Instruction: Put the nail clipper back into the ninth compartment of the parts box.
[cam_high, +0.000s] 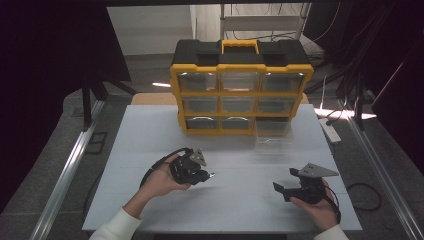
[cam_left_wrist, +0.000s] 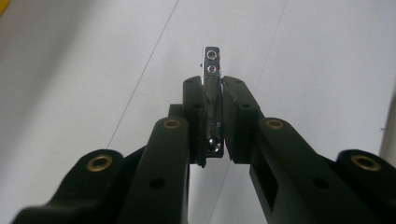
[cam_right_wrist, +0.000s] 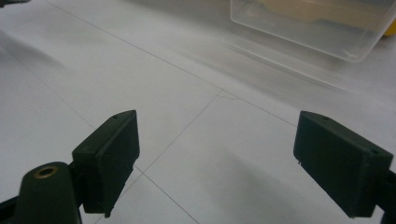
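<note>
A: Left gripper (cam_left_wrist: 212, 109) is pinched on a small shiny metal strip (cam_left_wrist: 211, 70), two holes near its free end. The strip stands out past the jaw tips, gripped on its lower part only. In the high view it sits at about 7 o'clock on the table (cam_high: 150, 150), with the left hand (cam_high: 165, 180) under it.

B: Risk?

A: Slip or twist, I'd judge. Slick metal in a narrow clamp, long free end. Any knock on the tip levers it out of the pads. If it drops flat on the white top, getting it back up off the surface looks hard.

B: Right side?

A: Right gripper (cam_right_wrist: 217, 154) has its jaws spread wide, nothing between them, hovering at about 5 o'clock. In the right gripper view it looks toward the clear drawer (cam_right_wrist: 308, 28).

B: What drawer?

A: The yellow and black organizer (cam_high: 241, 90) stands at 12 o'clock, three rows of clear bins. The bottom-right bin is pulled out onto the table, at about 1 o'clock from the left gripper. Can't tell what's inside; contents too blurred.

B: Anything in the way?

A: Table between the grippers and the drawer is bare. If the strip goes into the drawer, the front wall is the obstacle: the protruding end could catch the rim on the way in. A power strip (cam_high: 331, 131) lies off the table's right edge at 2 o'clock, well apart.
</note>
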